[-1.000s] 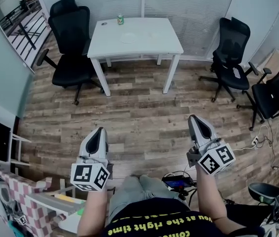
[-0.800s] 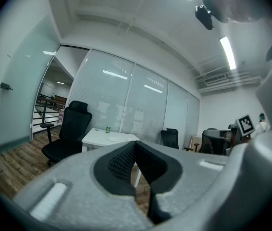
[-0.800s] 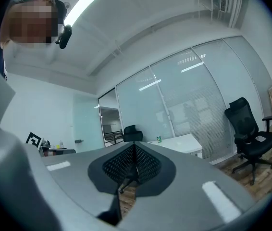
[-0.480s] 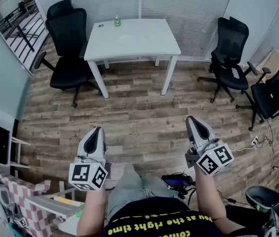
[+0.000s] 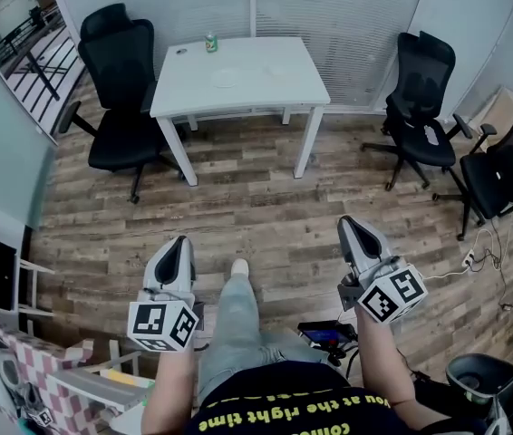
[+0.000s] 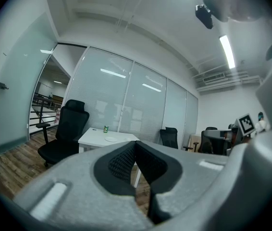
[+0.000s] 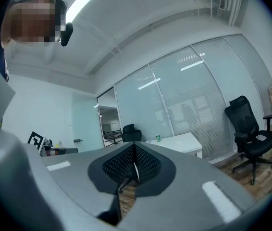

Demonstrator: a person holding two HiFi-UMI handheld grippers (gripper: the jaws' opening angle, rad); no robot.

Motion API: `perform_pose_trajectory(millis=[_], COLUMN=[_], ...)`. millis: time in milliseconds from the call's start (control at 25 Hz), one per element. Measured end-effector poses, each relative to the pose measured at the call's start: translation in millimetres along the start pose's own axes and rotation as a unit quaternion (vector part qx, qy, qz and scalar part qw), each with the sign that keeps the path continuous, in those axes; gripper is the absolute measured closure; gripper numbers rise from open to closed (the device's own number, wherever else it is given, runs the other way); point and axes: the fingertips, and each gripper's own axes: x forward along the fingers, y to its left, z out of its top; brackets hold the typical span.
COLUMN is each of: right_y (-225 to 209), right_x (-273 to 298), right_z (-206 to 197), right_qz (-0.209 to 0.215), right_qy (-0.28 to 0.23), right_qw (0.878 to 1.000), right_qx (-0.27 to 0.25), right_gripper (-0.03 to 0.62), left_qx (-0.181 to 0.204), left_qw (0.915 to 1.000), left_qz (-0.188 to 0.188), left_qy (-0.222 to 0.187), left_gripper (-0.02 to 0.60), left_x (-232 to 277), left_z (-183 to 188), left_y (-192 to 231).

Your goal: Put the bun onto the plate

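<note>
I am holding both grippers out in front of me, well short of the white table, with bare wooden floor lying between them and it. The left gripper is pointing toward the table's left end. In the left gripper view its jaws are pressing together, with nothing between the black ribbed pads. The right gripper is aiming toward the table's right end. Its jaws are likewise closed tight on nothing.

The plate is sitting on the table near the middle of the top. A green can is standing behind it at the table's far edge. At this range I cannot tell the bun apart from the white tabletop.

A black office chair is standing at the table's left side, and two more are standing off to its right. My shoe is showing between the grippers, pointing toward the table.
</note>
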Motion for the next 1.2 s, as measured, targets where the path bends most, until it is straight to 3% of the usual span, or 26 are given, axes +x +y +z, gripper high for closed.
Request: perform_pose_trajectory(millis=[400,1200], right_y=[-13.5,-59.9], right_x=[50.3,240.2], right_z=[-2.3,25.3], right_qz=[0.005,0.013], right_qy=[0.012,0.016], right_qw=[1.0,1.0], right_qx=[-0.015,-0.024], right_gripper=[0.589,0.589], left_qx=[0.0,-0.007], left_qw=[0.9997,0.9995], left_qz=[-0.01,-0.028], left_qy=[-0.021,-0.01], left_gripper=[0.581,0.58], left_x=[51.7,220.7], left_z=[10.8,50.2], left_y=[28.4,131.6])
